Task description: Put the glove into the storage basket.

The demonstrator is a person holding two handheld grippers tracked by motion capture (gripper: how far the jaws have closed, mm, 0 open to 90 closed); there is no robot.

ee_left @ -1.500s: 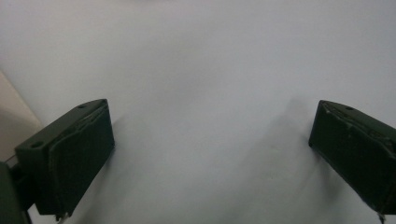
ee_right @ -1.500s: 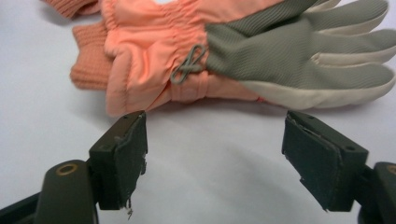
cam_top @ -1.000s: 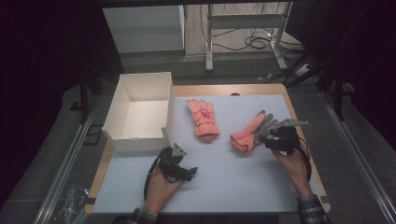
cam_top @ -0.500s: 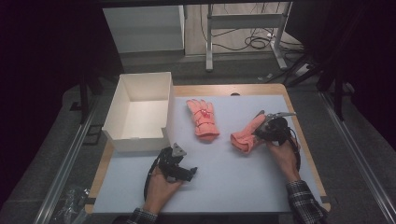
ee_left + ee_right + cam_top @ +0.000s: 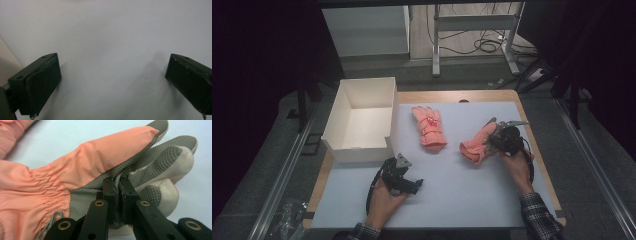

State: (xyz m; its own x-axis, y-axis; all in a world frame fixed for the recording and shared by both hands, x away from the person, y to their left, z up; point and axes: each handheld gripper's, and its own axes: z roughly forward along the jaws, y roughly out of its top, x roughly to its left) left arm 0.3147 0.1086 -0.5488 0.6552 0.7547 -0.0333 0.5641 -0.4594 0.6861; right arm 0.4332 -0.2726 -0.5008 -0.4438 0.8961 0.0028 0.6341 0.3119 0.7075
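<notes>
Two salmon-pink gloves lie on the white table mat. One glove [image 5: 430, 126] rests flat near the middle, fingers pointing away. The other glove [image 5: 476, 143] [image 5: 75, 170] lies to the right, and my right gripper [image 5: 501, 137] [image 5: 118, 195] is shut on its grey textured palm fabric near the fingers. Grey and cream fingertips of this glove stick out past the jaws. My left gripper [image 5: 401, 176] [image 5: 112, 82] rests low over bare mat near the front, jaws wide open with nothing between them.
An open white box [image 5: 362, 120] stands at the left of the mat, beside the flat glove. The wooden table edge [image 5: 539, 155] runs along the right. Metal table legs and cables sit on the floor beyond the far edge.
The right gripper has moved left and down onto the right glove and closed on its palm. The left gripper has stayed in place.
</notes>
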